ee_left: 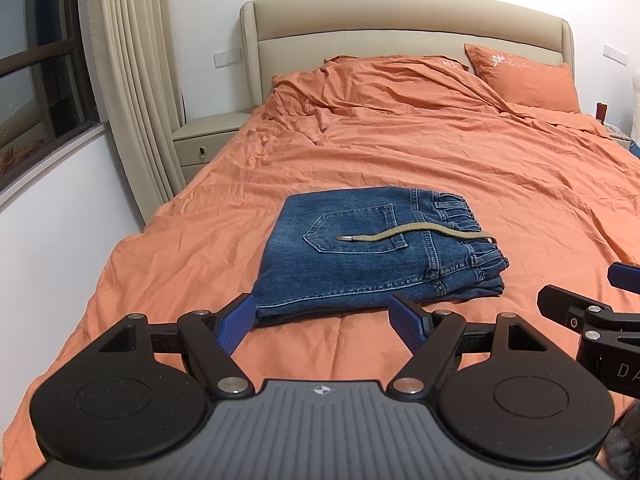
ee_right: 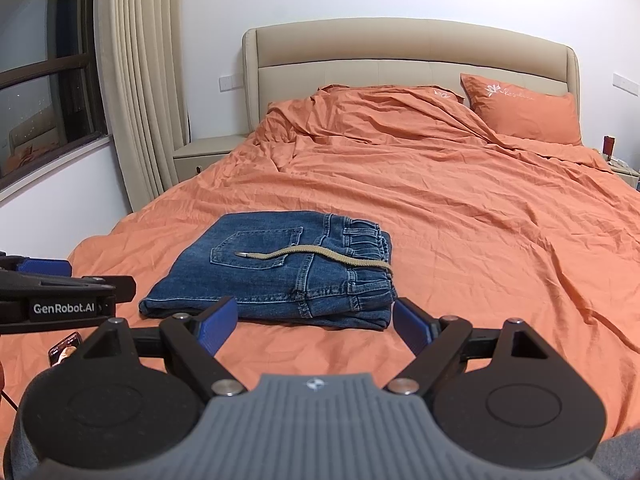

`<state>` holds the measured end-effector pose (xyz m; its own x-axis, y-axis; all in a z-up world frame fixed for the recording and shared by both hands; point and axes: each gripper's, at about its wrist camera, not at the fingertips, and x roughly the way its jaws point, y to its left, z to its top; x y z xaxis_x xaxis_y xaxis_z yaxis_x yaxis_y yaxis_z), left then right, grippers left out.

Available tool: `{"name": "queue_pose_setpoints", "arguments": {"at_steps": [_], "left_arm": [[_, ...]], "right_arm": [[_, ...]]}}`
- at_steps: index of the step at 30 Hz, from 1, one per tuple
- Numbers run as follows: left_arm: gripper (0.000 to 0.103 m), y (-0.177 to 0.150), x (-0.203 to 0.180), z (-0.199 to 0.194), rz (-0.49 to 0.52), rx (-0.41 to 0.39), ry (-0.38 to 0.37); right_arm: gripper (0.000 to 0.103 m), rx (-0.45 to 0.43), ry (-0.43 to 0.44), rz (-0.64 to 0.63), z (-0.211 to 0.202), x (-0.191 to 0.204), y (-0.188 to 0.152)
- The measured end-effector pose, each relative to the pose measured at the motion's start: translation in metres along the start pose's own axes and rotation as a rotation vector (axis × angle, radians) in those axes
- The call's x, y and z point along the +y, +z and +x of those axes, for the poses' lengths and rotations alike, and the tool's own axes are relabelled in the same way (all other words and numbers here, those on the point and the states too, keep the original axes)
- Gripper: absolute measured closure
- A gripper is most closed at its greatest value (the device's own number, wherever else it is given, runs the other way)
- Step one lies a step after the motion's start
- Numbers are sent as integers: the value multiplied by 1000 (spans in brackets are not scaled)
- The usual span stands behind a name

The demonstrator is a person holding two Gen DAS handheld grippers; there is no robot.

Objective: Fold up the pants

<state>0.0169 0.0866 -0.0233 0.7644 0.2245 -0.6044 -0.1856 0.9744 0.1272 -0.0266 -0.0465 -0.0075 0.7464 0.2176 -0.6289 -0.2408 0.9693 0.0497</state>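
A pair of blue jeans (ee_left: 360, 268) lies folded into a compact stack on the orange bed (ee_left: 460, 168), back pocket up, elastic waistband to the right. A tan drawstring (ee_left: 416, 234) trails across the pocket. My left gripper (ee_left: 326, 318) hovers open just short of the stack's near edge, nothing between its blue pads. In the right wrist view the same jeans (ee_right: 276, 276) and drawstring (ee_right: 316, 256) lie ahead. My right gripper (ee_right: 316, 324) is open and empty before the stack's near edge. Each gripper shows at the other view's side.
Rumpled orange bedding and a pillow (ee_left: 524, 78) sit by the beige headboard (ee_left: 400, 28). A nightstand (ee_left: 208, 140), curtain (ee_left: 132, 80) and window lie left. A phone (ee_right: 64, 350) rests on the bed near the left gripper (ee_right: 60, 280).
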Motion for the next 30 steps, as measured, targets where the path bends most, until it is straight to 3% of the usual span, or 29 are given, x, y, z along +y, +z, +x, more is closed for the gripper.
{"name": "queue_pose_setpoints", "arguments": {"at_steps": [30], "left_arm": [[15,0,0,-9,10,-66,-22]], "right_arm": [[22,-17,0,0,-7,1,1]]}}
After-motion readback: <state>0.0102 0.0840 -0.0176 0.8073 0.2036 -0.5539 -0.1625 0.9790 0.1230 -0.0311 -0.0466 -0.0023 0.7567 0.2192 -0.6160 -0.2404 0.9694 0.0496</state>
